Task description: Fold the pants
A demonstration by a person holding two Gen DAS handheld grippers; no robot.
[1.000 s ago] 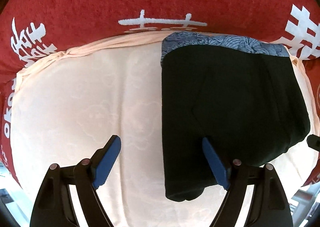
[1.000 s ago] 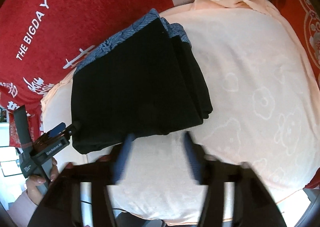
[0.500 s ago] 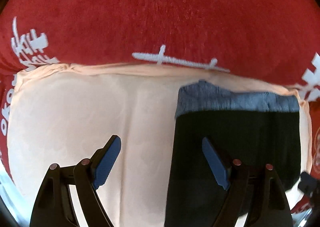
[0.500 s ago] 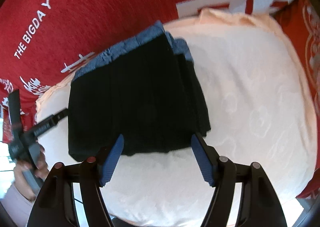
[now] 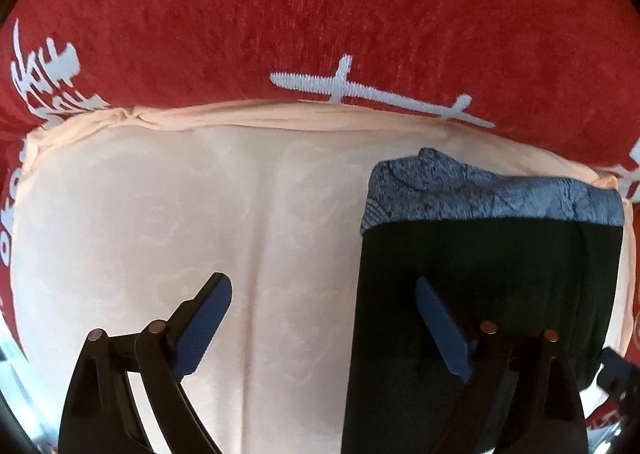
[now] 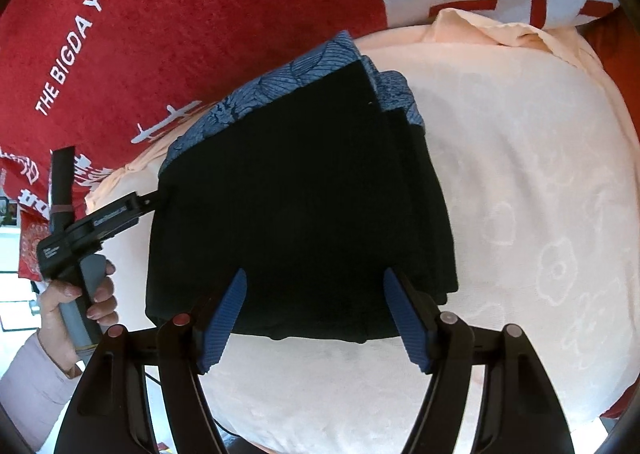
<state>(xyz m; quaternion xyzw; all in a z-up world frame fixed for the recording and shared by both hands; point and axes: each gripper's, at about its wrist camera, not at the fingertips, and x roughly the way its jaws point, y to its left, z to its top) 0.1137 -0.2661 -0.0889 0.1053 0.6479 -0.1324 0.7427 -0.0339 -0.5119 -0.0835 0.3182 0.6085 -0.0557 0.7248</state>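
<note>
Both tools spread wide, left tool (image 5: 322, 318) now lower beside folded pants (image 6: 296, 189), right tool (image 6: 314, 318) nearer its hem

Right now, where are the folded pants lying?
The pants lie folded on the peach towel, patterned waistband toward the red blanket. The open right gripper is at their near edge.

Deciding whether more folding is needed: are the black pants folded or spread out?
Folded. The black pants lie as a compact rectangle on the peach towel, stacked layers showing at the right edge, blue patterned waistband along one end.
</note>
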